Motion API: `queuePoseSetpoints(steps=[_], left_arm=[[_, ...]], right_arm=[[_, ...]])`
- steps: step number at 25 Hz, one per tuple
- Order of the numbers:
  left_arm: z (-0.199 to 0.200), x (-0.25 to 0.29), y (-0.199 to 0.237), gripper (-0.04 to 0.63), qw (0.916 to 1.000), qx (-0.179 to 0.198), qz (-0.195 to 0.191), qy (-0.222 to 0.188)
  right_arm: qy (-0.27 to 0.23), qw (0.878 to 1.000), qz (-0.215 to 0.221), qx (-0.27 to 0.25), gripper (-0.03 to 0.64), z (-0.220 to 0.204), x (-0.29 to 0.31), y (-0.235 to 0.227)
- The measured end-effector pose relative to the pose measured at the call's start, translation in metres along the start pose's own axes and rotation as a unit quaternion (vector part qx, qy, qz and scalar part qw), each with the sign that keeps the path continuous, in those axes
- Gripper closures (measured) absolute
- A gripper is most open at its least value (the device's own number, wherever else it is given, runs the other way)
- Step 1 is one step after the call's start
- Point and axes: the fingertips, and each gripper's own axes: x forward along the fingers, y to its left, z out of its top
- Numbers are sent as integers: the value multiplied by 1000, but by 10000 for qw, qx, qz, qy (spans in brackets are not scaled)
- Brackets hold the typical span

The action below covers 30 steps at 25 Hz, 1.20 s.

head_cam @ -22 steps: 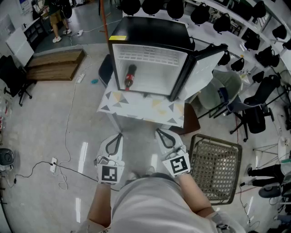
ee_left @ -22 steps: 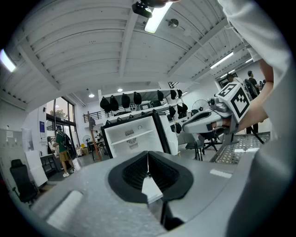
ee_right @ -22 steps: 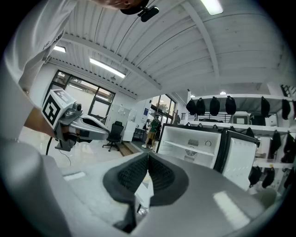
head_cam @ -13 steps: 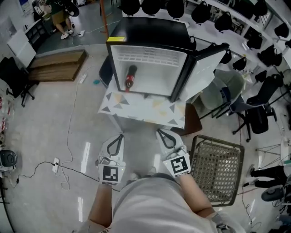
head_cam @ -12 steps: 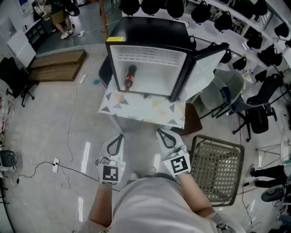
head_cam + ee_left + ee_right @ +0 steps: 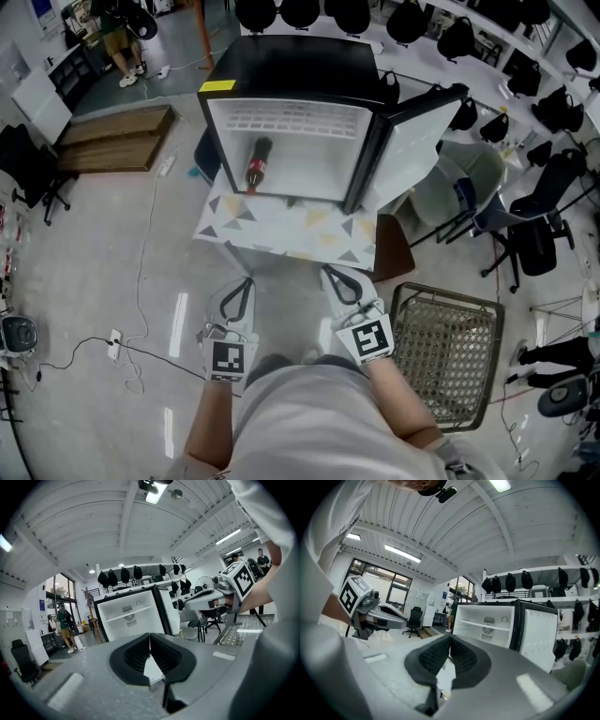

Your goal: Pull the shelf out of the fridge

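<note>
**Approach stage.** The black compact fridge with a white interior [image 6: 281, 66] stands on the desk with a triangle-patterned top [image 6: 281, 232], its door swung open to our right. Since the preceding views the fridge has shifted slightly left and grown a little in the head view. We read this as our approach having begun. The thin white shelf [image 6: 123, 615] still spans the cabinet at mid-height, well apart from both tongs. A dark cola bottle with a red label [image 6: 255, 161] lies inside at the left; we cannot settle whether it rests on the shelf or below it. The left tongs [image 6: 150, 646] and right tongs [image 6: 450, 648] are fully closed and hold nothing. We judge they must open before they can take the shelf's front edge.
</note>
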Motion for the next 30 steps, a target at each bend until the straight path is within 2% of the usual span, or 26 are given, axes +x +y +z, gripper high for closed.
queuePoseSetpoints(steps=[6,12,17,30], left_arm=[[-4,12,-10,584,10000,33,20,72],[-22,28,13,584,9999,-89,40,138],[-31,58,45,584,9997,-138,-186,24],[-61,142,164,584,9958,-145,-901,-103]], right_arm=[[-28,9999,56,158,611,-11,9,-12],[69,9998,89,165,611,-18,38,-15],[199,9996,-110,187,611,-24,77,-22],[478,9963,-596,397,611,-20,215,-32]])
